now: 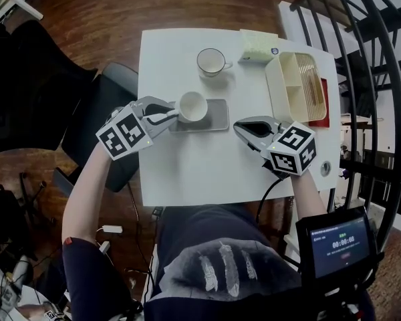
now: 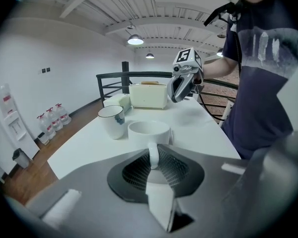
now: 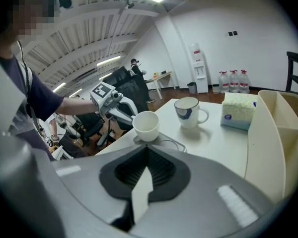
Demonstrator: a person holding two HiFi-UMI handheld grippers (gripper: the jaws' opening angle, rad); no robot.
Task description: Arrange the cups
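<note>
Left gripper (image 2: pixel 156 165) pinches white cup (image 1: pixel 192 105) handle; cup upright, handle toward it. Right gripper (image 1: pixel 238 126) jaws together.

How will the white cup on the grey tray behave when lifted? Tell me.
The white cup looks like rigid, glazed ceramic, so it is probably slick and chippable. Gripped only at its handle by the left gripper, it may swing or tilt.
</note>
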